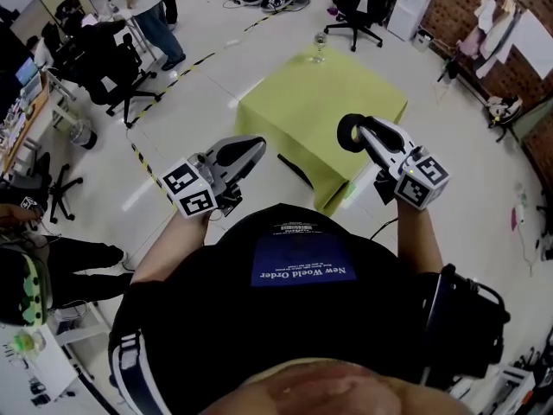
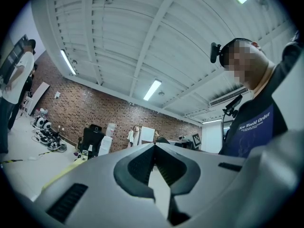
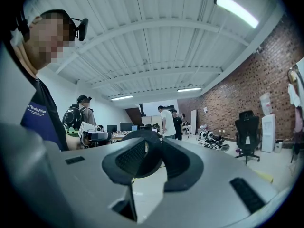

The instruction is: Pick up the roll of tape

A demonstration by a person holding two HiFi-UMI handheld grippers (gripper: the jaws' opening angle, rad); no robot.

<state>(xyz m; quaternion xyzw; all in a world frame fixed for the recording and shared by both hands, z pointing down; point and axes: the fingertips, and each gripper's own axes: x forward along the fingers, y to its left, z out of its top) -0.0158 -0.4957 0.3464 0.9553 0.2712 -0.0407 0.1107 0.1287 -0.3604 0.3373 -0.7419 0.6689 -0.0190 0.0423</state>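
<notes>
The roll of tape [image 1: 349,134] is a black ring held in the air above the near edge of the green-clothed table [image 1: 320,102]. My right gripper [image 1: 354,130] is shut on it and points away from me. In the right gripper view the black roll [image 3: 147,136] stands wedged between the dark pads [image 3: 183,163] of my right gripper [image 3: 151,148]. My left gripper [image 1: 257,146] hovers left of the table over the floor. In the left gripper view the tips of the left gripper [image 2: 154,147] meet with nothing between them.
A clear glass [image 1: 319,48] stands at the table's far edge. Black office chairs [image 1: 112,63] stand at the left and far side [image 1: 359,7]. A person [image 1: 154,15] stands at the back left, and yellow-black tape lines [image 1: 143,158] run across the floor.
</notes>
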